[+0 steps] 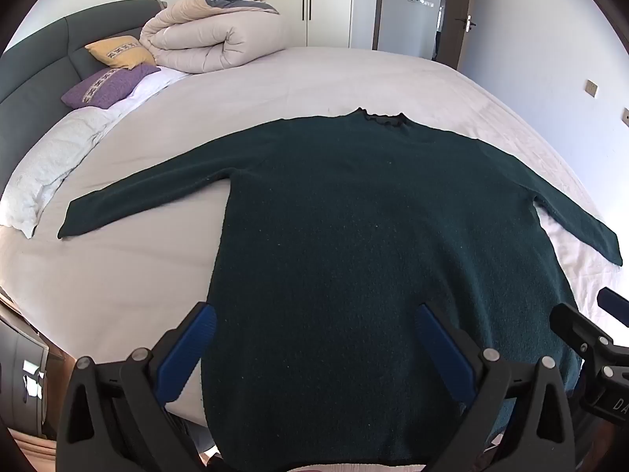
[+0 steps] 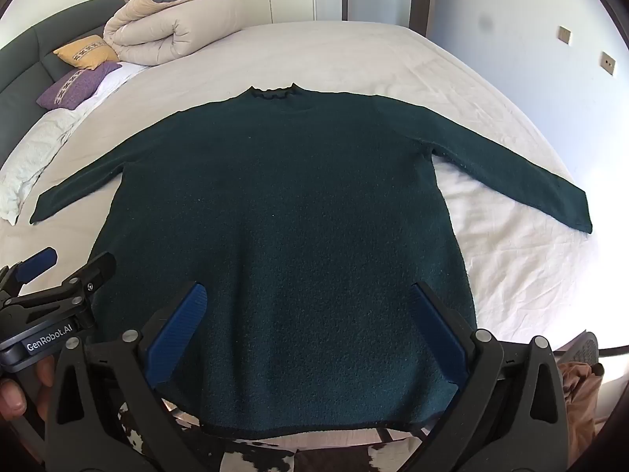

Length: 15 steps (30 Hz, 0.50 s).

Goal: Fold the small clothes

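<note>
A dark green long-sleeved sweater (image 1: 354, 216) (image 2: 283, 196) lies flat on the bed, collar at the far side, both sleeves spread out sideways, hem hanging at the near edge. My left gripper (image 1: 316, 314) hovers open above the sweater's lower left part, blue pads wide apart and nothing between them. In the right wrist view my right gripper (image 2: 308, 295) hangs open over the lower middle of the sweater, also empty. Each gripper shows at the edge of the other's view: the right gripper (image 1: 582, 326) at the right, the left gripper (image 2: 70, 267) at the left, held by a hand (image 2: 23, 389).
The bed sheet (image 1: 314, 78) is pale. A rolled beige duvet (image 1: 208, 35), a yellow cushion (image 1: 122, 52) and a purple cushion (image 1: 106, 85) lie at the far left by the dark headboard (image 1: 35, 63). Wardrobe doors and a room door stand behind. A patterned rug (image 2: 259, 456) lies below the near edge.
</note>
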### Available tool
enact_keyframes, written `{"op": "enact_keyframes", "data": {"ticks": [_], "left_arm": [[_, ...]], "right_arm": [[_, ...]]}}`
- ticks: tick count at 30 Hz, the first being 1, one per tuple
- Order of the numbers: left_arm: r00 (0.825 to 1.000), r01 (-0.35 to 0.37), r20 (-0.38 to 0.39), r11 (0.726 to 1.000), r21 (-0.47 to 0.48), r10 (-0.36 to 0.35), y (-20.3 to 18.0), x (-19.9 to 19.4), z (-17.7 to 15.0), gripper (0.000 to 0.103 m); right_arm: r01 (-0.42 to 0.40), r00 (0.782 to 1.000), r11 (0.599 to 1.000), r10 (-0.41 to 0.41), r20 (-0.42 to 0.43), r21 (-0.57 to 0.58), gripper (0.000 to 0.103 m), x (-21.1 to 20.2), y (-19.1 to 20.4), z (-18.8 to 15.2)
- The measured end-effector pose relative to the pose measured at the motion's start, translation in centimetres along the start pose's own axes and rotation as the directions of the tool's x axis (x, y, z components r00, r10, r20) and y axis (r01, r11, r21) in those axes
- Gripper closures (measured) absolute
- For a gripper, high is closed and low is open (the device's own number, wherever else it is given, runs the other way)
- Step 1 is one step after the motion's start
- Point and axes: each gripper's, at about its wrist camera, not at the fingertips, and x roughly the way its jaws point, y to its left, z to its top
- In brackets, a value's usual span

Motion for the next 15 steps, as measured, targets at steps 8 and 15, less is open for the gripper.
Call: {"op": "enact_keyframes", "data": {"ticks": [8,15], "left_arm": [[1.0,0.005,-0.01,1.0,-0.004,-0.005,0.01,0.02,0.01,0.0],[1.0,0.006,-0.011,1.0,-0.004,-0.006,0.0,-0.02,0.02,0.0]], "right_arm": [[0.002,1.0,1.0,-0.002,-0.001,0.0,0.0,0.05,-0.01,-0.02],[0.003,1.0,1.0,-0.003,-0.001,-0.002,0.0,0.12,-0.05,-0.03]]}}
